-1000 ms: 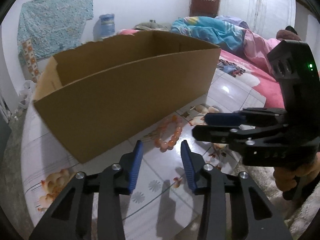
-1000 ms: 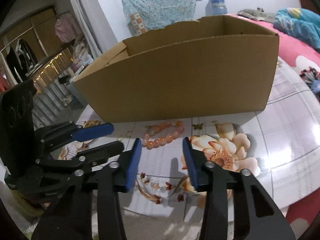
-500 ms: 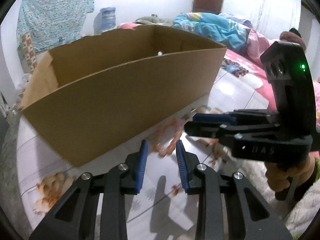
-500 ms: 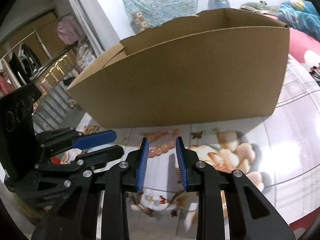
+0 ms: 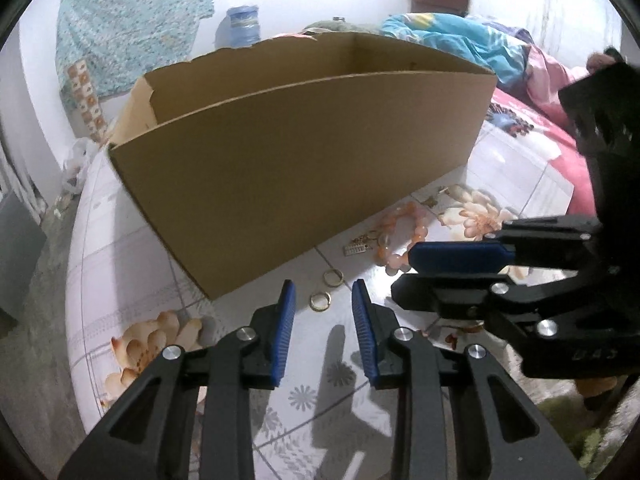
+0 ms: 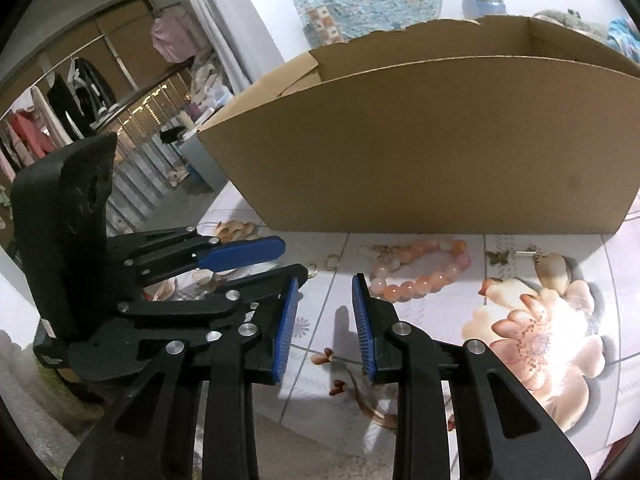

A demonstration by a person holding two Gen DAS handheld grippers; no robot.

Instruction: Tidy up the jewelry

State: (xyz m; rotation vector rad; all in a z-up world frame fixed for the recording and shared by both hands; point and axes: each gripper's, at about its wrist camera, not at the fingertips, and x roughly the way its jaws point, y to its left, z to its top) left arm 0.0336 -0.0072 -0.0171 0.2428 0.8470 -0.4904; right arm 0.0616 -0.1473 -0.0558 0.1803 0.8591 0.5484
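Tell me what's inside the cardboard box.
Only bare inner walls of the cardboard box show in both views. Its tall front wall hides the floor, so whatever lies there cannot be seen. The pink bead bracelet and gold rings lie outside, on the table.

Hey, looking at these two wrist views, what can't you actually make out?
- Floor of the cardboard box: both views, hidden by its near wall.
- Small gold charm beside the bead bracelet: too small to identify.
- Part of the bracelet: left wrist view, covered by the right tool.
- Gold rings: right wrist view, partly behind the left tool.
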